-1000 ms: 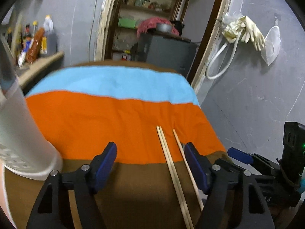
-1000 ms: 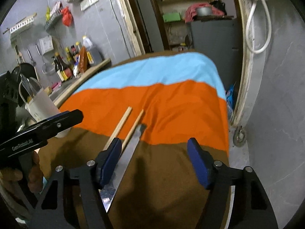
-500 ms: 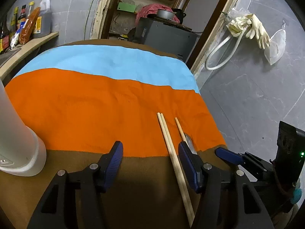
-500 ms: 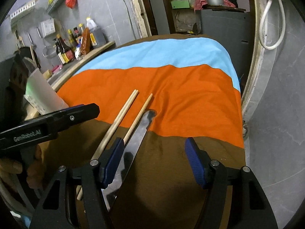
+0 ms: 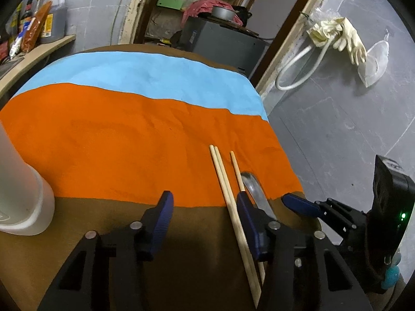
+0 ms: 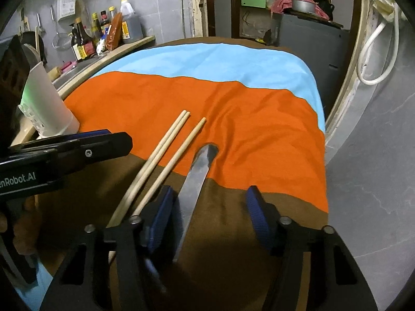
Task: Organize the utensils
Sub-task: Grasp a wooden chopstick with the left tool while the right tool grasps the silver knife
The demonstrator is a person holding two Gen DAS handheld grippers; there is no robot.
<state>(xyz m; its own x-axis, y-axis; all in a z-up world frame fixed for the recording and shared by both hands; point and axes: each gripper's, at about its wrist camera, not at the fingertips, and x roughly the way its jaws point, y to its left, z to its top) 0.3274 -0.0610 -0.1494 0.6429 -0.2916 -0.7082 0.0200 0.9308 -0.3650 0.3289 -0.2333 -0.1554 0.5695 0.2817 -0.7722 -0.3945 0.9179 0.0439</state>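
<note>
The surface [image 5: 129, 259] is covered w/ a striped cloth [image 5: 129, 134] — blue band at the far end, orange in the middle, brown nearest the cameras. At the cloth's left edge stands a white holder [image 6: 49, 108], tall, w/ a perforated base; in the left wrist view only its lower part shows.

The left gripper [image 5: 205, 223] hangs low over the brown band, fingers [image 5: 162, 215] spread apart w/ nothing between them. Its right finger sits over the chopsticks' near part. The right gripper [image 6: 211, 217] is also low over the brown band, just to the right of the left one, fingers [image 6: 255, 212] spread wide and holding nothing — its left finger is right beside the knife, touching or not I cannot tell.

The knife [image 6: 195, 178] lies flat, rounded metal tip on the orange band, blade running back across the brown band between the right gripper's fingers. Just left of it lie three chopsticks [image 6: 166, 150]: a pair side by side and touching, plus a single one [image 6: 181, 147] between that pair and the knife, slightly apart from both. All three point their tips toward the orange band, near ends hidden under the grippers.

On the far-left shelf stand sauce bottles [image 6: 103, 33], well apart from the cloth.
</note>
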